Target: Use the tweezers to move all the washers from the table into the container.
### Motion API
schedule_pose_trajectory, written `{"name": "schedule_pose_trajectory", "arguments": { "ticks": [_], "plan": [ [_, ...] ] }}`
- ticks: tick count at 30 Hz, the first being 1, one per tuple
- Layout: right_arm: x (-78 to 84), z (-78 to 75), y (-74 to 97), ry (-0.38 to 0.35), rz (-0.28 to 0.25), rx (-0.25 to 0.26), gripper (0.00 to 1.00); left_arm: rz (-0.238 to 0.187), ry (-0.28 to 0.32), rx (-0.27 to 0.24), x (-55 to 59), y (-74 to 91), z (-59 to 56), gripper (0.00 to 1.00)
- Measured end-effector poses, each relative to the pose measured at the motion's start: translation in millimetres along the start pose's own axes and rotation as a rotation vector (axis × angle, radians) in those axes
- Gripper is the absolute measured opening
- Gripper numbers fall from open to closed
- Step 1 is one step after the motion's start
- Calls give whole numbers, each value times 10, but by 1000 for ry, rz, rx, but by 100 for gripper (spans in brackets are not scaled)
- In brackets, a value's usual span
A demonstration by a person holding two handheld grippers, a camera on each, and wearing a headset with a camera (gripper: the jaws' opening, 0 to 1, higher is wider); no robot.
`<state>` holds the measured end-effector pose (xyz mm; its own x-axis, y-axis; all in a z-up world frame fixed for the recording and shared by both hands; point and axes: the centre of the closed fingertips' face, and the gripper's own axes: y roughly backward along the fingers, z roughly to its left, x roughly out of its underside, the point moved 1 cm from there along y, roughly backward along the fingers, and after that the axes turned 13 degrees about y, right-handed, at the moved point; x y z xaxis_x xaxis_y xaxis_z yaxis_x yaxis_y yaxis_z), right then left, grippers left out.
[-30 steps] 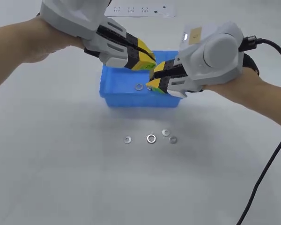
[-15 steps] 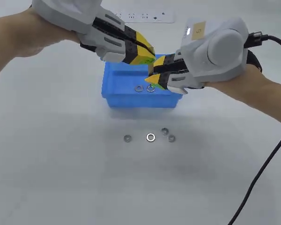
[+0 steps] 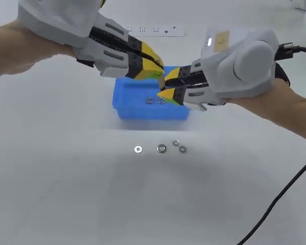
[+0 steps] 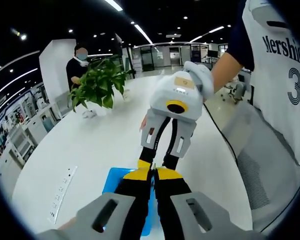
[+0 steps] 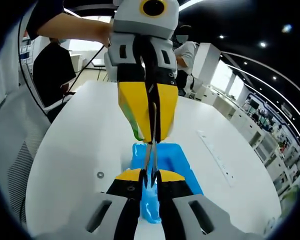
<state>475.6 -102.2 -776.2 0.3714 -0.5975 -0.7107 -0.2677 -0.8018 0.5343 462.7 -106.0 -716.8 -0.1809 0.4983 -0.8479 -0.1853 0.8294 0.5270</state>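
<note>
Blue plastic marks the container (image 3: pixel 143 112), at 12 o'clock of centre in your head view on the white table (image 3: pixel 66 194). Two washers (image 3: pixel 150 101) lie on its floor, and four more washers (image 3: pixel 161 148) lie in a loose row on the table just off its 6 o'clock wall. Your left gripper (image 3: pixel 158 65) reaches in from 10 o'clock and your right gripper (image 3: pixel 166 88) from 3 o'clock, their yellow tips meeting nose to nose above the container. A power strip (image 3: pixel 153 30) lies past the container at 12 o'clock. In your left gripper view the left gripper (image 4: pixel 154 175) shows its jaws drawn close together, the right gripper (image 4: pixel 156 162) points straight back at it from 12 o'clock, and the container (image 4: pixel 112 185) sits beneath at 7 o'clock. In your right gripper view the left gripper (image 5: pixel 151 137) hangs in from 12 o'clock with its jaws clamped on the tweezers (image 5: pixel 150 160), whose thin metal legs run down between the jaws of your right gripper (image 5: pixel 150 176). Those jaws stand close on either side of the legs, but whether they press them I cannot tell. The container (image 5: pixel 170 155) lies directly under the tweezers, and a single washer (image 5: pixel 100 175) rests on the table at 9 o'clock.
</note>
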Motion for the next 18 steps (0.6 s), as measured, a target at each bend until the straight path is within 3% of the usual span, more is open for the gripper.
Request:
{"name": "schedule_pose_trajectory", "arguments": {
  "ticks": [4, 5, 6, 18],
  "plan": [
    [-49, 99, 39, -2, -4, -2, 12, 1, 0, -5, 8, 16, -91, 6],
    [-67, 129, 49, -3, -7, -4, 12, 2, -2, -5, 4, 22, -204, 6],
    [-79, 151, 56, -4, -8, -5, 12, 5, -4, -5, 7, 26, -240, 6],
    [-69, 536, 72, -11, -2, -56, 12, 23, 35, 26, 171, -53, -500, 6]
  ]
}}
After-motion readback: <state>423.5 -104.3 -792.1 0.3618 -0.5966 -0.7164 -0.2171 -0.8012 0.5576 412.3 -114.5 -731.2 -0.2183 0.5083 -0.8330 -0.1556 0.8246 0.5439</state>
